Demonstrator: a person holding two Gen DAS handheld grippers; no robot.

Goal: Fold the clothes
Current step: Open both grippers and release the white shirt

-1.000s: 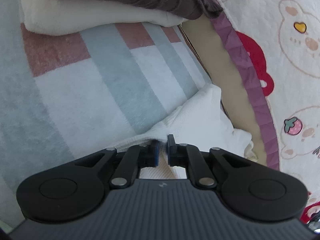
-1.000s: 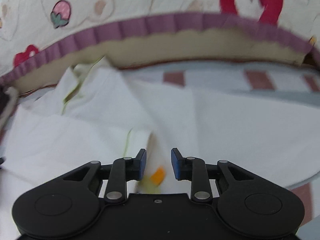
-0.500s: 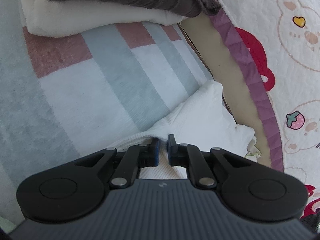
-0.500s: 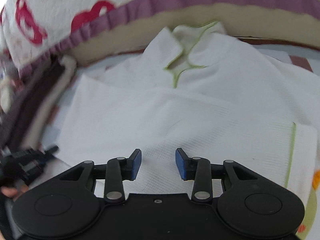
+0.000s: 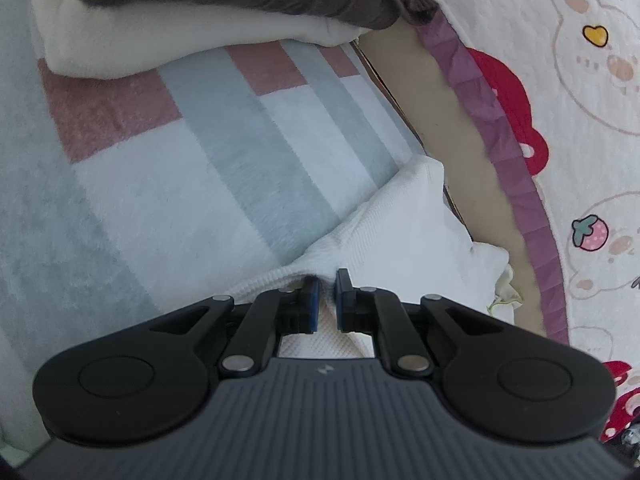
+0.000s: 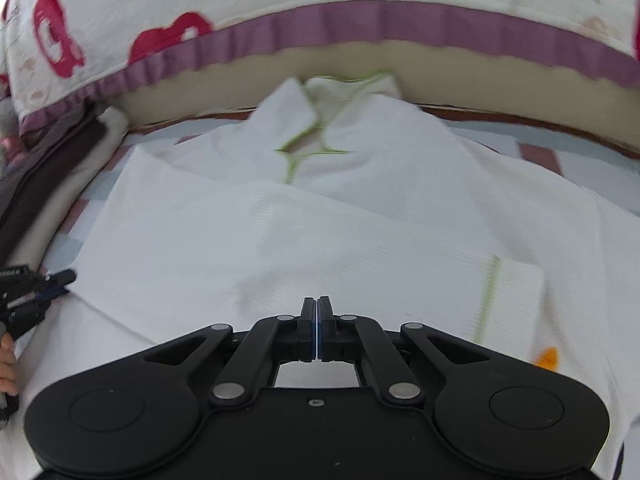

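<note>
folding looks at risk mainly from the right gripper [image 6: 317, 328]: its jaws have just been closing and now meet pad to pad with nothing visibly between them, above the middle of the white shirt [image 6: 320, 232], so any pull from here would likely come away empty. the shirt lies spread on the striped rug [image 5: 192, 184], its green-trimmed collar [image 6: 320, 140] up against the base of the bed [image 6: 400, 60] with the cartoon quilt [image 5: 580, 80]. the left gripper [image 5: 327, 300] is clamped on a bunched edge of the shirt; the bite seems shallow, so a sharp tug could slip the cloth out, or drag the whole garment and undo the layer already turned over. a folded pile [image 5: 200, 12], dark on white, sits near and could be knocked. no brand, label or readable writing shows, only a small orange mark [image 6: 546, 358] on the shirt.
</note>
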